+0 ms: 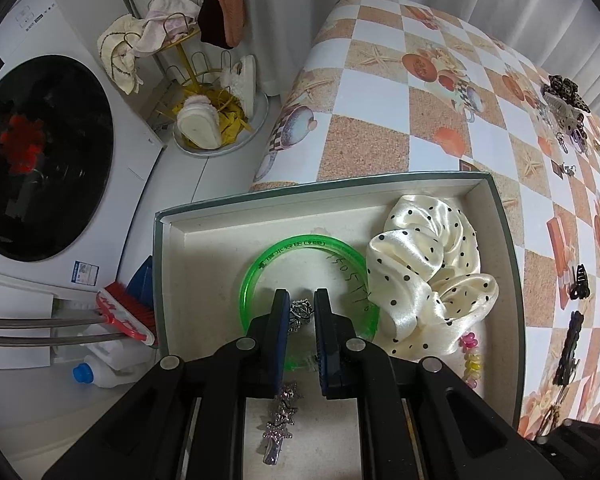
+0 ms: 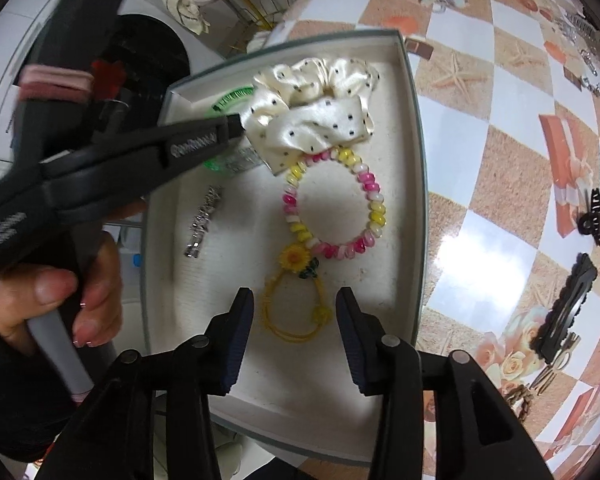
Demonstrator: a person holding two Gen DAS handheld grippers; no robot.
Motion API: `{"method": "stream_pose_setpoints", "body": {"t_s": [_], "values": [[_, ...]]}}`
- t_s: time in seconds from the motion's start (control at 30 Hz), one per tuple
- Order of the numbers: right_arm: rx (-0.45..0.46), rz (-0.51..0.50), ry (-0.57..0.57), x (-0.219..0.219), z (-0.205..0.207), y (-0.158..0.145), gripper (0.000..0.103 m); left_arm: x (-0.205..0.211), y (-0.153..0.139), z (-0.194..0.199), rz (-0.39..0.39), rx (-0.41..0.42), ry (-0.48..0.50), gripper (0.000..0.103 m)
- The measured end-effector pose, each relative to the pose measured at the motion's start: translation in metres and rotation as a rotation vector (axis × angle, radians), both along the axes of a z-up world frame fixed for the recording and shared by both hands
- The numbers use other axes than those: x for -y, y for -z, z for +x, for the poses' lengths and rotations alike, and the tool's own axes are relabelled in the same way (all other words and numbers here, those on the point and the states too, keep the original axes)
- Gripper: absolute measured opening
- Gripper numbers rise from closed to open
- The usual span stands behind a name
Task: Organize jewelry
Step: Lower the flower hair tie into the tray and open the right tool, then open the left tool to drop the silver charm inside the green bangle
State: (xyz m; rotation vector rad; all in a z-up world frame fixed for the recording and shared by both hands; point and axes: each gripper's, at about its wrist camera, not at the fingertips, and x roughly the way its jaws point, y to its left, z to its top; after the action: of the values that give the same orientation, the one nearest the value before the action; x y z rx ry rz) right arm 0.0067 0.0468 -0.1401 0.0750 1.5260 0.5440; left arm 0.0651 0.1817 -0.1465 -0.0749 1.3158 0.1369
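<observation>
A shallow white box (image 1: 496, 216) (image 2: 414, 128) sits at the table's near edge. It holds a green bangle (image 1: 260, 260), a polka-dot cream scrunchie (image 1: 432, 268) (image 2: 316, 116), a sparkly star hair clip (image 1: 278, 428) (image 2: 204, 220), a pink-yellow spiral hair tie (image 2: 376, 208) and a yellow flower hair tie (image 2: 296, 260). My left gripper (image 1: 301, 300) hovers over the bangle, jaws slightly apart, with a small silver piece (image 1: 302, 310) between them. My right gripper (image 2: 294, 300) is open and empty above the yellow hair tie.
Black hair claws (image 1: 578, 280) (image 2: 592, 216), a long black clip (image 2: 568, 304) and a pile of leopard and clear clips (image 1: 566, 104) lie on the checkered tablecloth (image 1: 380, 80). A washing machine (image 1: 40, 152), broom (image 1: 128, 312) and rack of slippers (image 1: 204, 80) stand left.
</observation>
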Motion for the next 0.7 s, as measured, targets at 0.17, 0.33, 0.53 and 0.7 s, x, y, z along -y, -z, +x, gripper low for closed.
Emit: {"method": "stream_pose_setpoints", "body": {"t_s": [0.17,0.33,0.53,0.7], "values": [[0.024,0.014,0.022,0.011,0.000,-0.018,0.056,0.001,0.000,-0.002,-0.010,-0.014,0.002,0.018],[0.047,0.024,0.049,0.030,-0.001,-0.030,0.066,0.001,-0.006,-0.004,0.034,0.000,-0.025,0.103],[0.059,0.011,0.105,0.066,-0.006,-0.044,0.079,0.003,-0.019,-0.003,0.041,0.026,-0.025,0.103],[0.059,-0.028,0.189,0.105,-0.005,-0.046,0.081,0.015,-0.031,-0.005,0.057,0.040,0.004,0.103]]}}
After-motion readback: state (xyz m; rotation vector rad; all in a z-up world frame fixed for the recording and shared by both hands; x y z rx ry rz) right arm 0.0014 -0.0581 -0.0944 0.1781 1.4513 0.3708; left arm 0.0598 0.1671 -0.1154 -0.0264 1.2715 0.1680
